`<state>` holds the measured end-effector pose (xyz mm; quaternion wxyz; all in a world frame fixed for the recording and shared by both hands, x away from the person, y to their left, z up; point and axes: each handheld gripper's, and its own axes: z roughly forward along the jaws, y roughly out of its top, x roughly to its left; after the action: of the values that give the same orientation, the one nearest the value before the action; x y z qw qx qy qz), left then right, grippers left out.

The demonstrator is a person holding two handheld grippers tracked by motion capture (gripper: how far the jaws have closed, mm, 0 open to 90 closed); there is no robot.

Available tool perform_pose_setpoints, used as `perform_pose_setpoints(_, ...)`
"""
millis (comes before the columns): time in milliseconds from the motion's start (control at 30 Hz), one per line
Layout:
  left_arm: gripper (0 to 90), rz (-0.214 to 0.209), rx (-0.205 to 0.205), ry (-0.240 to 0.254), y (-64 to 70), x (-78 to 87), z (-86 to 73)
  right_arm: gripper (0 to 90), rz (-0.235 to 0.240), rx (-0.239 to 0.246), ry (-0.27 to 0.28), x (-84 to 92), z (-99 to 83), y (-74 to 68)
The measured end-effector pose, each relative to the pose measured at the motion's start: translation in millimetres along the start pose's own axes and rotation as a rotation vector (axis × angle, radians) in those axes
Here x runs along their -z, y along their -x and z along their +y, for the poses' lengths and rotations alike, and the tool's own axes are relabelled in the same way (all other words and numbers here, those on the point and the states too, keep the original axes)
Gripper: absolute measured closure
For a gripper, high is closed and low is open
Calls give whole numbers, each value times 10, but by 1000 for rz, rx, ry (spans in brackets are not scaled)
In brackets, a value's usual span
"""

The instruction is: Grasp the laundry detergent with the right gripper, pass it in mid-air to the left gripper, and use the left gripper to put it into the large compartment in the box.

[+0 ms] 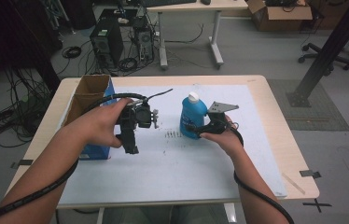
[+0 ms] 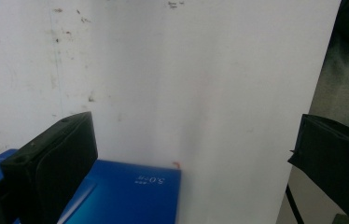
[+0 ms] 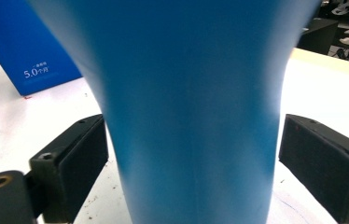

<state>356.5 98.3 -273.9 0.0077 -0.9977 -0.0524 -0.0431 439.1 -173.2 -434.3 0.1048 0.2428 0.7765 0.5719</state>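
One blue bottle [image 3: 191, 112] is set between the right gripper [image 3: 191, 172] jaws, ungripped; the left gripper [image 2: 191, 158] jaws are spread above one blue box [image 2: 130, 196].

computer towers [image 1: 116, 39] | cardboard box [image 1: 280, 14] | office chair [image 1: 326, 58]

On my counter [image 1: 266, 140] I count one white sheet [image 1: 186, 158], one blue bottle [image 1: 192, 116] with one white cap [image 1: 193, 97], and one open blue box [image 1: 91, 100]. I hold two tools, the left tool [image 1: 133, 130] and the right tool [image 1: 200, 131].
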Motion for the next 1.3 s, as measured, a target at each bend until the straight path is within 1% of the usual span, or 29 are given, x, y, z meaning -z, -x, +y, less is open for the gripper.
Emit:
perform_pose_setpoints(500, 2, 2, 1, -2, 6, 10, -1, 208, 2, 24, 2, 7, -9, -15)
perform_pose_setpoints(633, 2, 0, 2, 2, 5, 1, -2, 221, 1, 29, 5, 7, -13, -18)
perform_pose_setpoints(667, 2, -1, -3, -11, 2, 4, 6, 233, 1, 32, 12, 8, -14, -24)
perform_pose_setpoints(700, 2, -1, 2, 0, 9, -12, 5, 241, -1, 30, 13, 7, -14, -30)
perform_pose_setpoints(900, 2, 0, 3, -4, 8, -15, 7, 266, -3, 42, 22, 5, -16, -40)
perform_pose_setpoints(967, 2, 0, 2, -9, 6, -10, 9, 284, 0, 45, 25, 3, -17, -42)
perform_pose_setpoints(1000, 2, 1, 1, -8, 5, -7, 7, 311, 0, 53, 24, 4, -17, -45)
perform_pose_setpoints(1300, 2, 2, 5, -7, 6, -16, -6, 382, -7, 65, 28, -6, -28, -57)
